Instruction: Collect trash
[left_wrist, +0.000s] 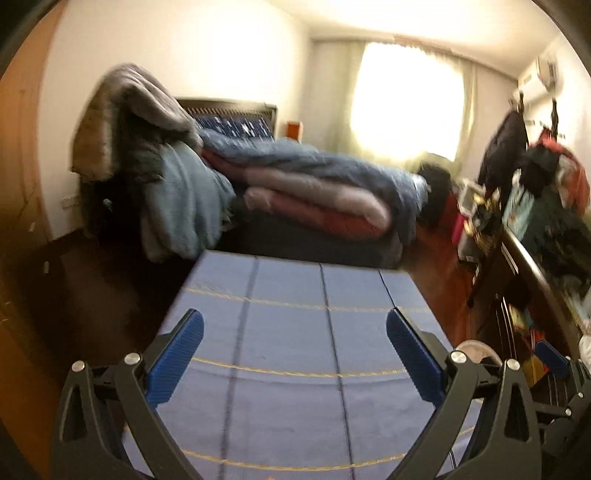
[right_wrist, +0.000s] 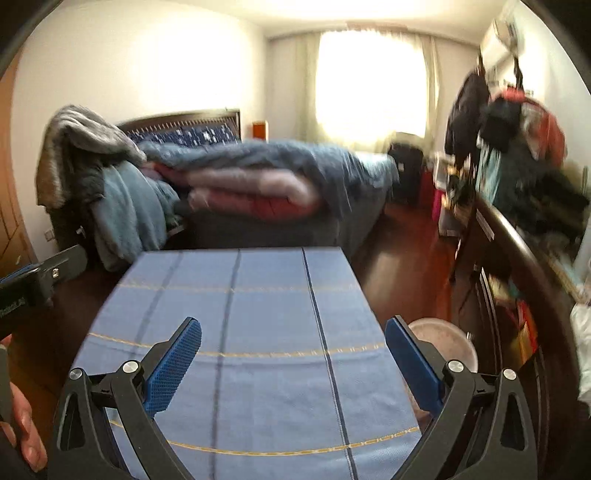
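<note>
Blue ribbed pads line both tongs, and we find each pair spread wide with nothing between the jaws: the left gripper (left_wrist: 295, 354) and the right gripper (right_wrist: 293, 356) both hang over a blue cloth-covered table (right_wrist: 258, 295) crossed by dark and gold stripes.

We see no trash on the cloth ahead of either pair of tongs. The only likely receptacle is a round pale bin (right_wrist: 447, 343), just beyond the right finger of the right gripper, off the table's right edge; its contents are too blurred to identify.

We judge that household litter of this kind will be light and soft, easily crushed, so we recommend taking it across its bulk with a gentle close.

We can read no brand or label. Pale lettering on the dark device (right_wrist: 22, 291) at the far left of the right view is illegible.
</note>
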